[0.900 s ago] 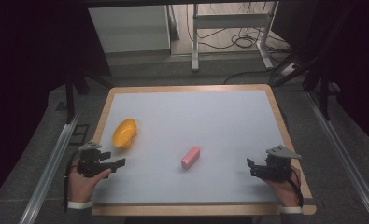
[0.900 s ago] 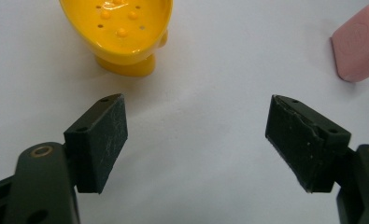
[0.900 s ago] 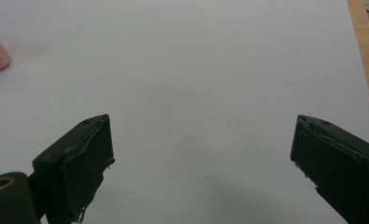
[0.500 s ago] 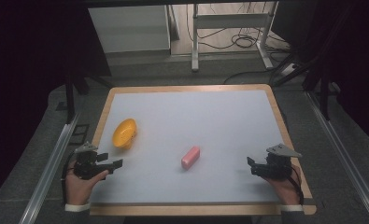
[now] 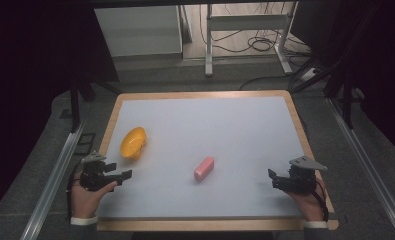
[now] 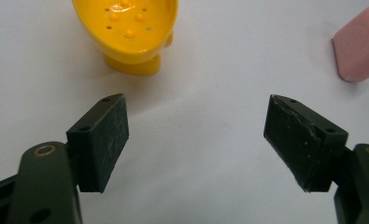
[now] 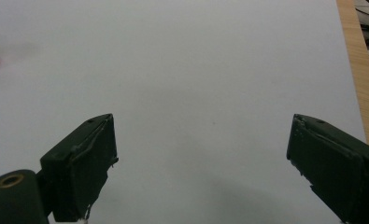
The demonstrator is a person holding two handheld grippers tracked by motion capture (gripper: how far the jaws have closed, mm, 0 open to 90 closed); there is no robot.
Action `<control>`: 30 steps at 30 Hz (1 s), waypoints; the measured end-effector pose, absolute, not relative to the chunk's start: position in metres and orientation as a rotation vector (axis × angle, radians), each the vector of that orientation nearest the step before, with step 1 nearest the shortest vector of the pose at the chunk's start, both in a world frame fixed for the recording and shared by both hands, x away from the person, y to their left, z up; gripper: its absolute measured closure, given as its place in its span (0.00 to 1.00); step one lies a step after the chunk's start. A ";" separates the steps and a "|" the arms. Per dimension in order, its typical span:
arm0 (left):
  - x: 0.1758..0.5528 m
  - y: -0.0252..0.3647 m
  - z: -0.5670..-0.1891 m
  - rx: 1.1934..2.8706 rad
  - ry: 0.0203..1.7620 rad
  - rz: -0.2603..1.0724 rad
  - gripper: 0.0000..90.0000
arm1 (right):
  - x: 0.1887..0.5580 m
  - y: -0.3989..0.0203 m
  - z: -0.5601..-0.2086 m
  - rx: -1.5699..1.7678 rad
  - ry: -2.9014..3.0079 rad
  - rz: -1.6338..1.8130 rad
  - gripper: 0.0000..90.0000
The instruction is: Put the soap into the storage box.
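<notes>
White board (image 5: 235, 135) framed in wood carries a yellow dish (image 5: 133, 142) far-left and a pink block (image 5: 204, 168) mid-near; both tongs gape wide, holding nothing. Left gripper (image 5: 120, 175) looks set to approach the dish, needing a forward reach; its hand has drifted left since earlier, while right gripper (image 5: 274, 179) waits near-right

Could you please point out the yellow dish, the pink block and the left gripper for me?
yellow dish (image 5: 133, 142): high view, middle of its hollow.
pink block (image 5: 204, 168): high view, middle of its top face.
left gripper (image 5: 126, 174): high view, between the open jaws' tips.
</notes>
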State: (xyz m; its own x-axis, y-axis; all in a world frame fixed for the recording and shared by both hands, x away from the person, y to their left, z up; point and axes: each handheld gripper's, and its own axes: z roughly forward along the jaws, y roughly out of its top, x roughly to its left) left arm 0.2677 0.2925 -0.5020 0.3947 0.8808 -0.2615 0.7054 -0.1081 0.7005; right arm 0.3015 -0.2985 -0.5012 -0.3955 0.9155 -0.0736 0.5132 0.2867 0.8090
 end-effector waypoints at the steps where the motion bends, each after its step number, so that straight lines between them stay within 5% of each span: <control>1: 0.267 0.293 -0.501 1.866 1.364 0.286 0.25 | 0.301 -0.299 -0.501 1.275 2.020 0.973 0.09; 30: 0.269 0.277 -0.469 1.889 1.354 0.314 0.24 | 0.299 -0.308 -0.504 1.271 2.029 0.958 0.09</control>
State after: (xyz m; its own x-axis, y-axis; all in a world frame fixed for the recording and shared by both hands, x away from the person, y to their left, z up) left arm 0.2694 0.2765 -0.4685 0.4028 0.8862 -0.2291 0.6945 -0.1329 0.7071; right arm 0.2991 -0.3083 -0.5038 -0.3973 0.9140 -0.0818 0.5179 0.2969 0.8022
